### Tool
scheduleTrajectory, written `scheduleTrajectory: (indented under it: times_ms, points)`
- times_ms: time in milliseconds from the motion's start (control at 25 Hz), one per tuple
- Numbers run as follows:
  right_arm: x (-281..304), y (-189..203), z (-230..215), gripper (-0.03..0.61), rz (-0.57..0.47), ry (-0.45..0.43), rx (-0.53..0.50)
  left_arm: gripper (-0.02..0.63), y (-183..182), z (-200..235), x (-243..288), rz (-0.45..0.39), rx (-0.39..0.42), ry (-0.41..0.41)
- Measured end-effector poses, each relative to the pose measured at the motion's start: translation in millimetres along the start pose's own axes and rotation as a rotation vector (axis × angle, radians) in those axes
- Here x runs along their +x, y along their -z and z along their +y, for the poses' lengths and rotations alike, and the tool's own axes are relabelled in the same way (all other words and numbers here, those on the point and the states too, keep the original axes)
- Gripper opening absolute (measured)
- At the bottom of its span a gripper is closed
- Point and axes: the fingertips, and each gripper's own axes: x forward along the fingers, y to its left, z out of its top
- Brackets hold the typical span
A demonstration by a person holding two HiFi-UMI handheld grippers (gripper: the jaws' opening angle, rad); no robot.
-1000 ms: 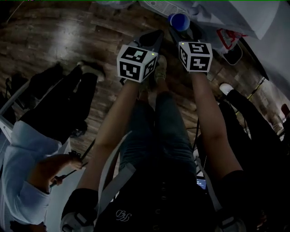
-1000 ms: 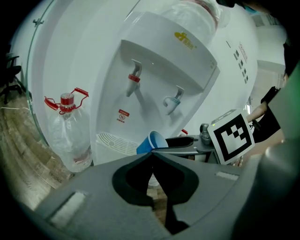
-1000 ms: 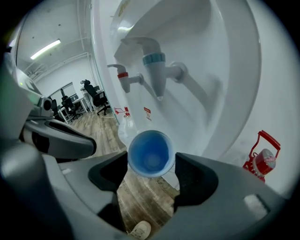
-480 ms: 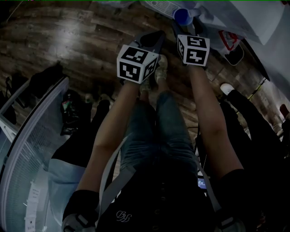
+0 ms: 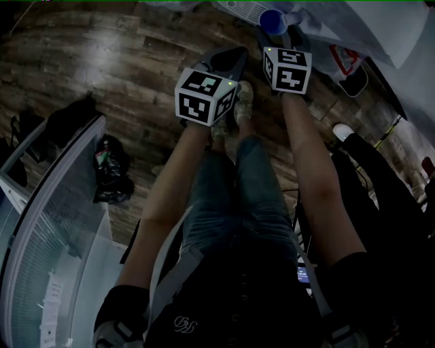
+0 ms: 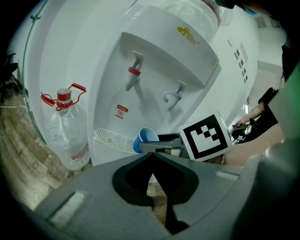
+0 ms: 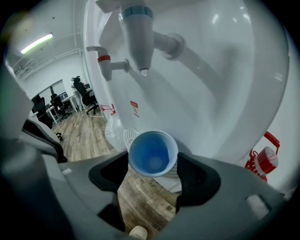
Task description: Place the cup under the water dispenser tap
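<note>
My right gripper [image 7: 153,161] is shut on a blue cup [image 7: 153,153], held upright with its open mouth up. The cup hangs just below and in front of the blue tap [image 7: 138,35] of the white water dispenser [image 7: 225,70], above the slotted drip tray [image 7: 127,137]. The red tap [image 7: 107,62] is to the left. In the left gripper view the cup [image 6: 146,138] sits over the tray [image 6: 110,139], under the blue tap [image 6: 172,97]. My left gripper [image 6: 151,155] is shut and empty, a little back from the dispenser. The head view shows the cup [image 5: 272,20] beyond the right gripper [image 5: 275,37].
A clear plastic water bottle with a red cap and handle [image 6: 63,124] stands on the wood floor beside the dispenser. A curved glass partition [image 5: 47,231] and a dark bag [image 5: 109,173] are at my left. Another person's legs and shoes [image 5: 343,130] are at the right.
The right gripper has carried the cup a little farther toward the dispenser. A person in a white top at the left has gone out of view. The left gripper has stayed put.
</note>
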Motion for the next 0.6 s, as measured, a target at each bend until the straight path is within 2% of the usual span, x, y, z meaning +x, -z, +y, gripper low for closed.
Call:
scheduleTrajectory:
  times_ms: [600]
  points:
    - [-25, -8, 3, 0.327, -0.013, 0.011, 0.017, 0.005, -16, -9, -12, -0.019, 0.042, 0.009]
